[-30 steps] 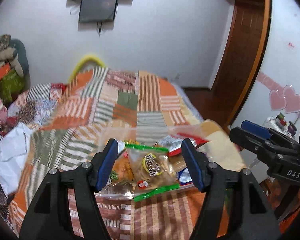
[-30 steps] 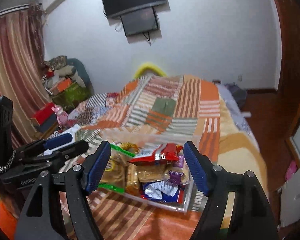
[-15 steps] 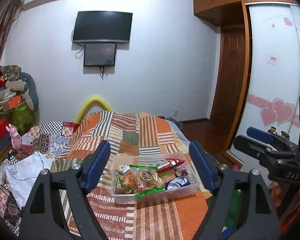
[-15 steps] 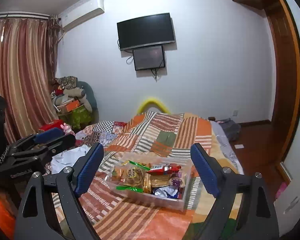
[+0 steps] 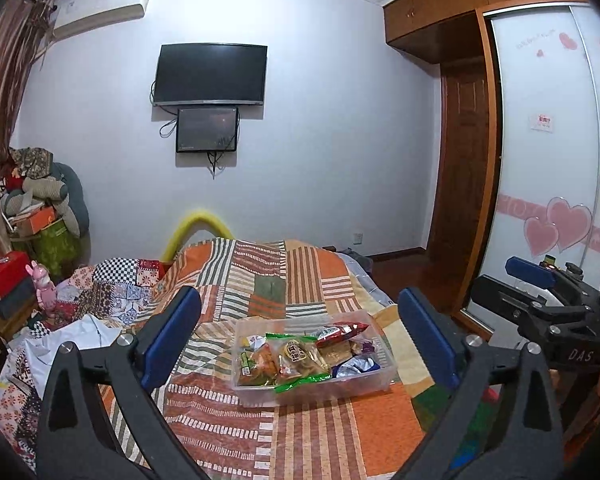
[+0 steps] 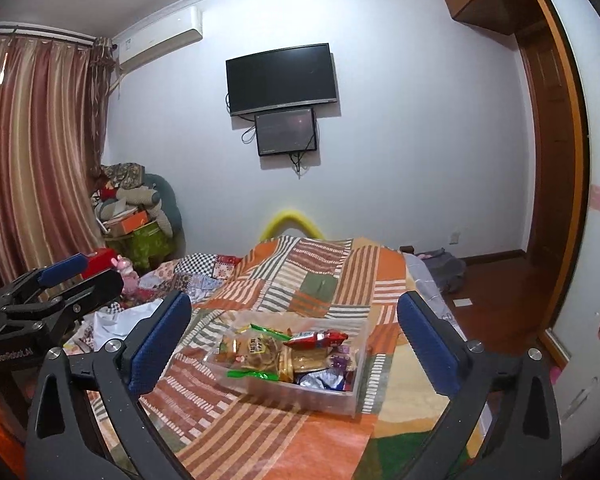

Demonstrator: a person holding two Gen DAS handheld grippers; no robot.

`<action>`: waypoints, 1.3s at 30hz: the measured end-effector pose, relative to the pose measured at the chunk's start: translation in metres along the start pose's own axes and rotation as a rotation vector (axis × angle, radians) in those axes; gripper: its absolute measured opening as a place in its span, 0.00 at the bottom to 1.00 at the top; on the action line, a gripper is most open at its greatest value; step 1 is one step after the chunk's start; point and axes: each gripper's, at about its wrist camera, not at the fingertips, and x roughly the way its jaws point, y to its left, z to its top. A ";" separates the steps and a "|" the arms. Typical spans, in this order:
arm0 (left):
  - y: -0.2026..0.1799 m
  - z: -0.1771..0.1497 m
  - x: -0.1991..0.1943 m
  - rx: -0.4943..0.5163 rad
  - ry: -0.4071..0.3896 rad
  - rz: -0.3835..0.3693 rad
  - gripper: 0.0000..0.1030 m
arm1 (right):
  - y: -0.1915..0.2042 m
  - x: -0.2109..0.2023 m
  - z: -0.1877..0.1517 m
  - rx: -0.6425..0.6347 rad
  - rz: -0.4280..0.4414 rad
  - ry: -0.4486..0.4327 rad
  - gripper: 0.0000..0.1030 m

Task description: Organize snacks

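Both grippers are being drawn back and up from the clear plastic bin [image 5: 314, 376]; a second ago it was filling the view between the fingers, now it is sitting small, well apart, on the patchwork quilt [image 5: 260, 280]. Left gripper [image 5: 300, 340] and right gripper [image 6: 294, 344] are both being held with jaws spread wide, nothing gripped. Snack packets [image 5: 300, 356] are lying heaped inside the bin, a red packet [image 6: 316, 338] on top. Packets are being judged light, soft, crinkly, slippery, with crushable contents; a sealed end edge is likely the best pinch point. The bin is being judged stiff, light, best taken by its rim.
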 end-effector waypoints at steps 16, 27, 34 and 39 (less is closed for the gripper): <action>-0.004 -0.007 0.000 0.010 0.003 -0.002 1.00 | -0.003 -0.005 -0.008 0.015 -0.007 0.002 1.00; -0.003 -0.011 0.003 0.005 0.018 -0.009 1.00 | -0.004 -0.005 -0.007 0.017 -0.008 0.006 1.00; 0.000 -0.010 0.007 -0.013 0.029 -0.009 1.00 | -0.004 -0.005 -0.008 0.016 -0.007 0.008 1.00; 0.003 -0.012 0.007 -0.019 0.034 -0.009 1.00 | -0.005 -0.006 -0.008 0.018 -0.006 0.009 1.00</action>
